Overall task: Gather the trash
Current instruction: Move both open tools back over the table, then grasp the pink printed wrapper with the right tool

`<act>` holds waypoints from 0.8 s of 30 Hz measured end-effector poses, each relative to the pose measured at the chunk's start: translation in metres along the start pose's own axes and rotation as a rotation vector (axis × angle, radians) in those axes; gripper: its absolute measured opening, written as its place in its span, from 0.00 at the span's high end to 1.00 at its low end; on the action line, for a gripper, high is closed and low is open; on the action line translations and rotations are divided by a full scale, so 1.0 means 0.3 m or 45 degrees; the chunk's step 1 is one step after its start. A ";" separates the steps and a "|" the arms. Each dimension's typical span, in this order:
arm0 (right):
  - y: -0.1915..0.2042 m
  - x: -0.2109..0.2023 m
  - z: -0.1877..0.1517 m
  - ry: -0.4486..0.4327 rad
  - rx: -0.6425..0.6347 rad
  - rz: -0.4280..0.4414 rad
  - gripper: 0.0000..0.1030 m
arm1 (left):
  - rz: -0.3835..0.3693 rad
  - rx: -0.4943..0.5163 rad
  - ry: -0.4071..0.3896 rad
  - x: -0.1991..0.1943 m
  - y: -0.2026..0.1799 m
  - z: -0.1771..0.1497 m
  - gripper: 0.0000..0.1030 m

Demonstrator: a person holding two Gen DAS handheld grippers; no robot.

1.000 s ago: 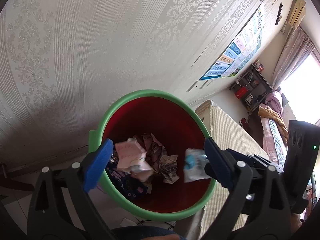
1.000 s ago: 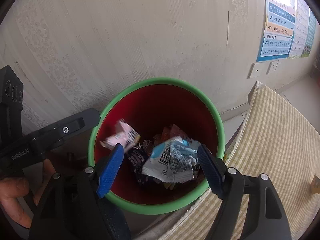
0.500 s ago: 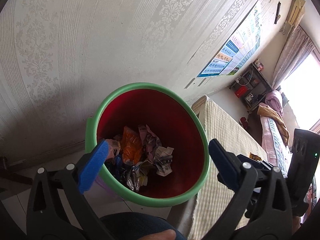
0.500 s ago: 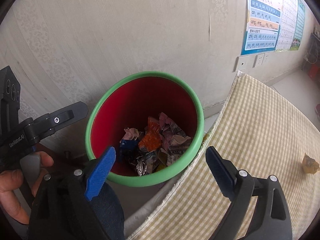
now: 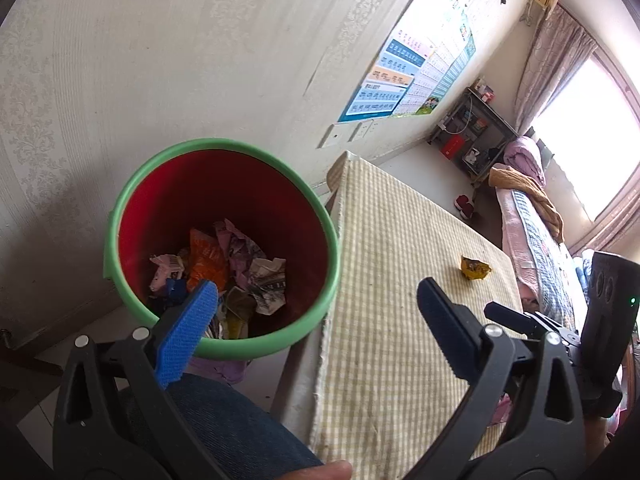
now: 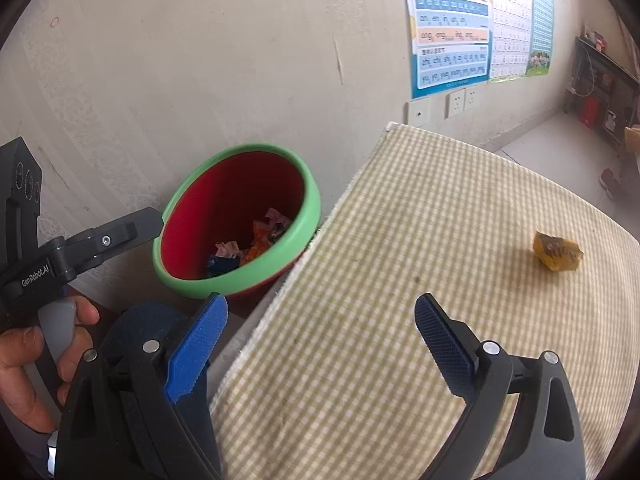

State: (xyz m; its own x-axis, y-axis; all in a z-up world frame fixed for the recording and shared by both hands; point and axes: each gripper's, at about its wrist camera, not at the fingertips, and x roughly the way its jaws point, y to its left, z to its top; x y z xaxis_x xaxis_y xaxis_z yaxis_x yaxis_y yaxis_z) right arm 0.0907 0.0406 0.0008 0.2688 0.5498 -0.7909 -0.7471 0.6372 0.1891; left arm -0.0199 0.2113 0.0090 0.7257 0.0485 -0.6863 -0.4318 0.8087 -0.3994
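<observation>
A red bin with a green rim (image 5: 120,208) (image 6: 312,200) stands on the floor against the wall, holding several crumpled wrappers (image 5: 236,264) (image 6: 256,240). Right beside it is a table under a yellow checked cloth (image 5: 392,240) (image 6: 400,240). One crumpled yellow wrapper (image 5: 474,268) (image 6: 558,254) lies on the cloth, far ahead of both grippers. My left gripper (image 5: 316,292) hangs open over the bin's right rim and the table edge, empty. My right gripper (image 6: 320,304) is over the cloth's near left part, its jaws opening with nothing between them.
A papered wall with posters (image 6: 452,28) and sockets (image 6: 456,102) runs behind the bin and table. A knee in blue jeans (image 5: 240,420) sits under the left gripper. A hand (image 6: 24,360) holds the left tool. A shelf (image 5: 472,132) and a bed with blankets (image 5: 528,208) lie beyond the table.
Wrappers that were between both grippers' jaws over the bin now lie inside it. Both jaws widened and both views swung right toward the table, bringing the yellow wrapper into sight.
</observation>
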 end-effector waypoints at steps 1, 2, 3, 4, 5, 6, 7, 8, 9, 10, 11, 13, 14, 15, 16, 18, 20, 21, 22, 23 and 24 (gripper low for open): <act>-0.025 -0.020 -0.017 -0.003 0.013 -0.009 0.11 | -0.010 0.019 0.006 0.004 -0.027 -0.007 0.05; -0.041 -0.038 -0.034 -0.008 0.028 -0.021 0.11 | -0.021 0.038 0.015 0.009 -0.056 -0.015 0.05; -0.065 -0.059 -0.052 -0.014 0.044 -0.034 0.11 | -0.036 0.058 0.026 0.013 -0.085 -0.025 0.05; -0.089 -0.080 -0.068 -0.020 0.058 -0.046 0.11 | -0.052 0.079 0.037 0.017 -0.115 -0.039 0.05; -0.113 -0.100 -0.083 -0.026 0.073 -0.059 0.11 | -0.065 0.104 0.048 0.022 -0.146 -0.052 0.05; -0.138 -0.122 -0.102 -0.030 0.089 -0.071 0.11 | -0.075 0.126 0.058 0.028 -0.176 -0.063 0.05; -0.163 -0.145 -0.122 -0.035 0.105 -0.084 0.11 | -0.090 0.147 0.070 0.034 -0.205 -0.076 0.05; -0.187 -0.168 -0.144 -0.039 0.120 -0.099 0.11 | -0.106 0.167 0.083 0.040 -0.234 -0.090 0.05; -0.212 -0.188 -0.164 -0.042 0.133 -0.114 0.11 | -0.118 0.186 0.094 0.046 -0.260 -0.105 0.05; -0.236 -0.204 -0.182 -0.043 0.147 -0.128 0.11 | -0.128 0.205 0.104 0.053 -0.287 -0.118 0.05; -0.257 -0.223 -0.199 -0.043 0.162 -0.141 0.11 | -0.140 0.219 0.116 0.060 -0.312 -0.132 0.05; -0.297 -0.264 -0.239 -0.045 0.191 -0.168 0.11 | -0.162 0.249 0.141 0.075 -0.359 -0.159 0.05; -0.313 -0.277 -0.257 -0.045 0.206 -0.181 0.11 | -0.170 0.267 0.150 0.082 -0.384 -0.172 0.05; -0.334 -0.295 -0.275 -0.046 0.224 -0.193 0.11 | -0.178 0.284 0.159 0.089 -0.405 -0.183 0.05; -0.352 -0.311 -0.292 -0.049 0.240 -0.203 0.11 | -0.187 0.300 0.169 0.096 -0.427 -0.194 0.05; -0.387 -0.343 -0.324 -0.054 0.275 -0.226 0.11 | -0.200 0.327 0.186 0.107 -0.460 -0.212 0.05; -0.426 -0.373 -0.356 -0.060 0.317 -0.245 0.11 | -0.210 0.353 0.205 0.119 -0.491 -0.234 0.05; -0.442 -0.385 -0.374 -0.063 0.339 -0.255 0.11 | -0.214 0.366 0.216 0.124 -0.505 -0.249 0.05; -0.459 -0.396 -0.392 -0.065 0.364 -0.262 0.11 | -0.217 0.380 0.229 0.131 -0.518 -0.265 0.05; -0.473 -0.406 -0.411 -0.066 0.390 -0.269 0.11 | -0.219 0.390 0.240 0.137 -0.529 -0.282 0.05; -0.486 -0.414 -0.430 -0.066 0.414 -0.278 0.11 | -0.220 0.403 0.251 0.142 -0.540 -0.297 0.05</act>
State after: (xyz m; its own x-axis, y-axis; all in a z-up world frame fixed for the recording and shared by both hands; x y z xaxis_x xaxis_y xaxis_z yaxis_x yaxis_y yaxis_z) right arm 0.0878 -0.1903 -0.0036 0.4363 0.4037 -0.8042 -0.4395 0.8754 0.2011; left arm 0.0331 0.0302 -0.0098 0.6431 -0.1920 -0.7413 -0.1043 0.9371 -0.3331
